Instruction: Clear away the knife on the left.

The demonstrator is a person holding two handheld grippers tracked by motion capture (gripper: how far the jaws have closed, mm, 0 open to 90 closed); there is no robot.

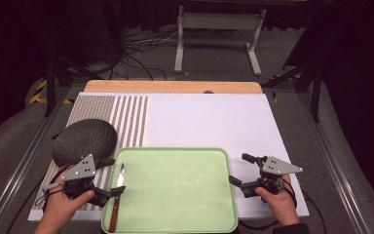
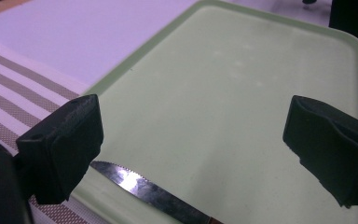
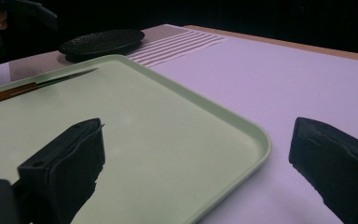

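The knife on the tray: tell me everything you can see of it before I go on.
The knife is a slim table knife with a shiny metal blade, serrated along one edge, and a reddish-brown handle that looks like wood. It lies flat along the left side of the green tray, blade tip pointing away from the person, handle end at the tray's near rim. The left gripper is open around it, fingers not pressing on it; the high view suggests one finger sits just over the handle.
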